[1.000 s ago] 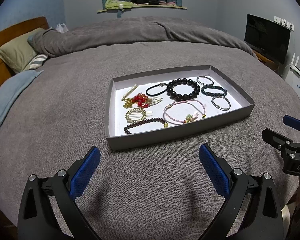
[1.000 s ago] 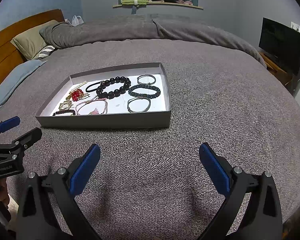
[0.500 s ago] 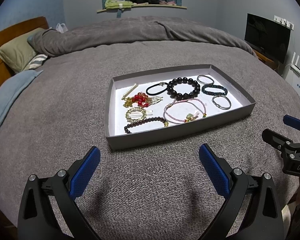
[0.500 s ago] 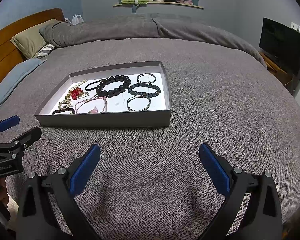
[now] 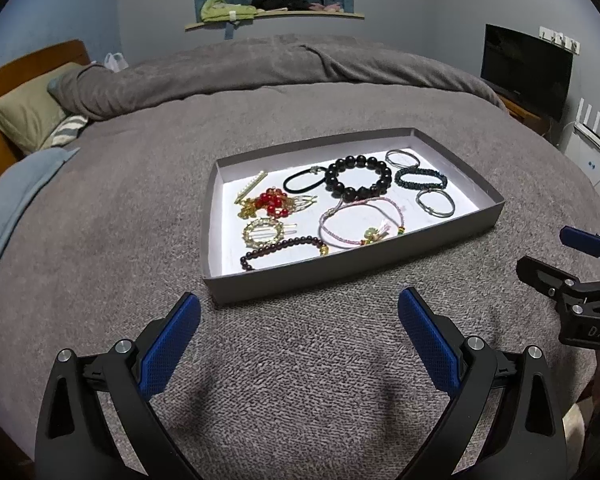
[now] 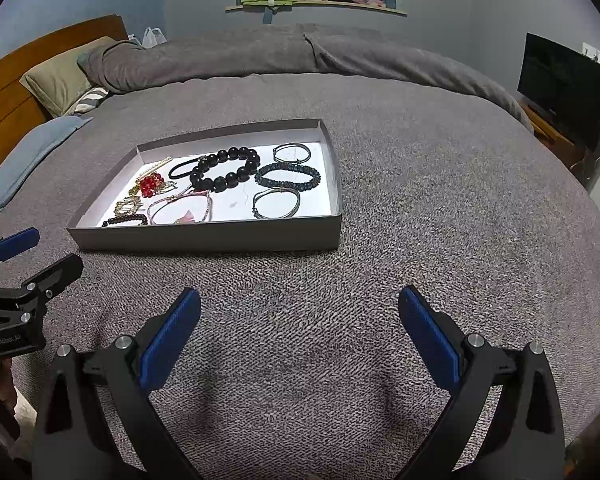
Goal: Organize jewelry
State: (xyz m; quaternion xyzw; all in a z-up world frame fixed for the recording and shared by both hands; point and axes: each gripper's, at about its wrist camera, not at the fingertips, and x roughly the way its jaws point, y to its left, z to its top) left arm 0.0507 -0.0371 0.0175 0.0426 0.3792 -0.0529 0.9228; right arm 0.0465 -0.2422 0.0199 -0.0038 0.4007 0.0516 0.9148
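Note:
A shallow grey tray (image 5: 356, 264) (image 6: 204, 236) lies on the grey bed cover and holds several pieces of jewelry. Among them are a black bead bracelet (image 5: 358, 178) (image 6: 225, 169), a pink cord bracelet (image 5: 360, 220), a dark red bead bracelet (image 5: 284, 246), a red bead hair clip (image 5: 272, 202), a teal braided bracelet (image 5: 420, 178) (image 6: 287, 177) and two thin metal bangles (image 5: 435, 202) (image 6: 276, 203). My left gripper (image 5: 298, 326) is open and empty, just short of the tray's near wall. My right gripper (image 6: 299, 324) is open and empty, to the right of and short of the tray.
The grey bed cover (image 6: 440, 200) stretches all around the tray. Pillows (image 5: 24, 116) and a wooden headboard (image 6: 12, 92) are at the far left. A dark TV (image 5: 526, 70) stands at the right. A shelf with clothes (image 5: 268, 6) is on the far wall.
Both grippers have drifted slightly; the tray sits a little nearer in both views. Both stay open and empty.

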